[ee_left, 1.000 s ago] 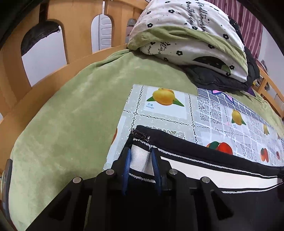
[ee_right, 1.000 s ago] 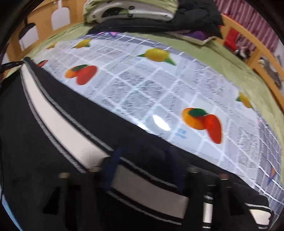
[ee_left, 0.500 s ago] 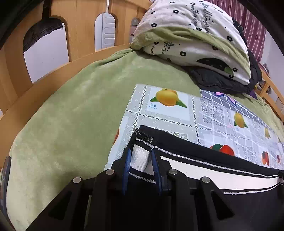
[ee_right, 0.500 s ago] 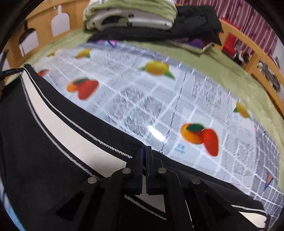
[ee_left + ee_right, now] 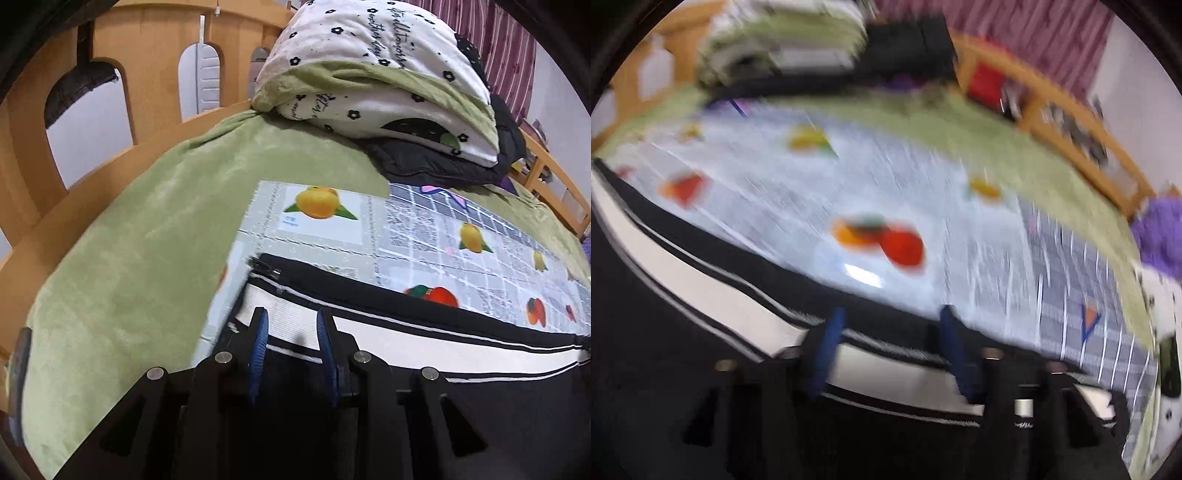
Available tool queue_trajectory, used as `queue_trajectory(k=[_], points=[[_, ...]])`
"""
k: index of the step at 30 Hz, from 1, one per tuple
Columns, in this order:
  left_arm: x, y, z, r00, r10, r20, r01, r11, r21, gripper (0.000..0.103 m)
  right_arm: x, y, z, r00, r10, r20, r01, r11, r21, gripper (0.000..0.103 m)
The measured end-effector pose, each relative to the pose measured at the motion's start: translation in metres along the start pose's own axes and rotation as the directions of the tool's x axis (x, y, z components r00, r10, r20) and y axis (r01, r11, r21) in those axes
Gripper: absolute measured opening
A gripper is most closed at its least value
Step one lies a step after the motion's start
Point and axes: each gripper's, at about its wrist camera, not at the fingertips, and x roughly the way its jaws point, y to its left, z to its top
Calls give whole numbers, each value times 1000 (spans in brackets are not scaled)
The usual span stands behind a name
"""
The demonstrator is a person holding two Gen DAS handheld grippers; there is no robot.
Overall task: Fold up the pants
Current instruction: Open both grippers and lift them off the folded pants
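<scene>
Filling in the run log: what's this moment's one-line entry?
left gripper: open over white stripe | right gripper: open, blurred | black white-striped pants: flat on fruit-print plastic mat

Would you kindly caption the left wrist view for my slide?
Open left gripper over the white stripe of black pants lying on a fruit-print mat.

Evenly lit indoors, soft and diffuse; faint shadows only. Left wrist view sharp at centre, slight smear at the near end of the black pants with a white side stripe [image 5: 388,332]; strong fisheye bending of the pale wooden bed rail [image 5: 44,206] at left, black vignette in the corners. Right wrist view heavily motion-blurred throughout; white glare patch on the glossy fruit-print plastic mat [image 5: 864,275] at centre.
</scene>
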Motion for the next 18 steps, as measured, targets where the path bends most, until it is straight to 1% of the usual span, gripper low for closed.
queue_trajectory(k=[1,2,3,6,8,9,10,11,12,13,14,16,17,18], points=[[0,-3,-2,1000,-7,-3,7,1000,-2,26,15,-1,-2,999,-22,-38,22,1000,-4,29],[-1,-6,-4,1000,-10,-6,10,1000,2,26,22,-2,-2,1000,-29,-2,29,999,26,29],[-3,-8,-6,1000,-9,-8,9,1000,6,26,24,-1,1,999,-39,14,38,998,43,29],[-10,-11,-12,1000,-14,-17,14,1000,15,26,30,-3,10,998,-57,20,54,992,115,29],[-19,-10,-16,999,-21,-25,21,1000,15,26,26,-4,12,999,-50,16,48,991,129,29],[-24,-9,-19,999,-23,-26,23,1000,18,26,20,-6,13,999,-48,10,46,988,145,30],[-31,-8,-23,999,-23,-25,23,1000,21,26,11,-9,10,998,-56,22,52,985,164,30],[-36,-6,-26,999,-22,-27,22,1000,20,26,2,-11,9,997,-62,39,55,983,177,35],[-42,-5,-32,999,-30,-32,30,999,17,26,-12,-12,2,995,-74,65,60,979,195,47],[-46,-4,-36,998,-40,-39,41,999,15,26,-17,-14,-1,994,-81,66,67,978,198,51],[-53,-3,-43,998,-52,-48,53,999,14,26,-20,-12,-10,995,-92,48,82,979,186,54],[-60,-2,-53,996,-66,-53,66,998,-1,26,-17,-11,-24,993,-115,-12,116,982,150,54],[-64,-1,-59,995,-83,-60,82,997,-13,26,-7,-9,-32,984,-154,-85,164,978,131,53],[-67,-1,-65,992,-105,-71,103,994,-23,26,-4,-10,-36,979,-163,-121,179,973,142,54]])
